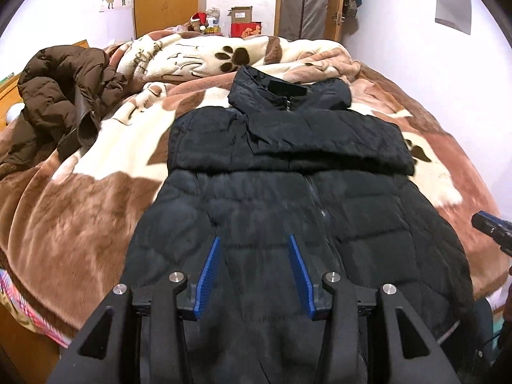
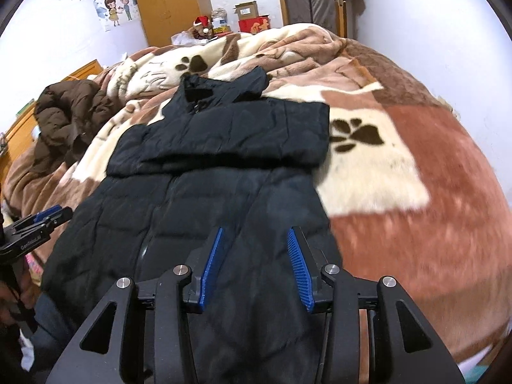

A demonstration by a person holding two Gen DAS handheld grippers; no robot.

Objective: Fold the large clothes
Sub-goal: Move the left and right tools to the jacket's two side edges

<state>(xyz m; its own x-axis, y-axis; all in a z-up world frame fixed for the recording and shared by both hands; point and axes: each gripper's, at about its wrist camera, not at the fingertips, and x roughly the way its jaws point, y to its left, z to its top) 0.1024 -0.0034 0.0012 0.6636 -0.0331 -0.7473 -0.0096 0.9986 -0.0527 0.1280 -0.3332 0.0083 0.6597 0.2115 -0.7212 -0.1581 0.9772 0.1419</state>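
Now our left gripper and right gripper hover with jaws parted, gripping nothing, above the black jacket spread beneath them on the blanket.

White lettering on the left hand-held gripper, partly legible, other print too small to read

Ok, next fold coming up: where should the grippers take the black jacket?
Probably the near hem corners of the black jacket, one per gripper, coming from the near edge: it lies flat, collar far, sleeves already folded across the chest, hem overhanging nearest both open grippers.
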